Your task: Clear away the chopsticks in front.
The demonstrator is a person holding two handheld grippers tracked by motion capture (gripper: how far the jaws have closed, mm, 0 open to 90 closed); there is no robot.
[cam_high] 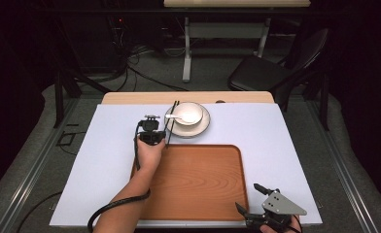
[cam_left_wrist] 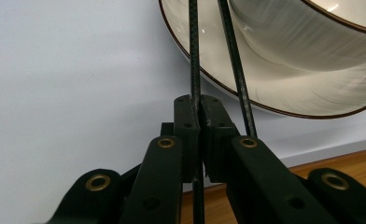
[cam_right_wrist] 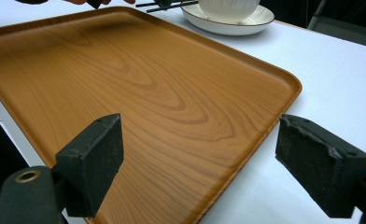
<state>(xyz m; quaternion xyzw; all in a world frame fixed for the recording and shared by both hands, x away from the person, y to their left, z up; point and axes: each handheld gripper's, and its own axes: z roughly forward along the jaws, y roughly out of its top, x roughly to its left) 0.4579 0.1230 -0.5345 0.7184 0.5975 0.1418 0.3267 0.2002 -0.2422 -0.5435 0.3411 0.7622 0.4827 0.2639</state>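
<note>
Left gripper point(cam_left_wrist: 199, 109) pinches one chopstick point(cam_left_wrist: 194, 60) at the plate's point(cam_high: 200, 130) nine o'clock rim; advise regripping both sticks before lifting, while right gripper point(cam_right_wrist: 200, 163) idles spread.

Left arm extended, right hand low

The left gripper point(cam_high: 160, 137) at frame centre has its jaws pinched together; the right gripper point(cam_high: 249, 199), bottom right of the frame, has its jaws spread wide.

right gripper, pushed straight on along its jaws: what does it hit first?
Probably the brown wooden tray: the right gripper, jaws open, points across its near corner. Farther along sits the white plate; depth is unclear.
</note>
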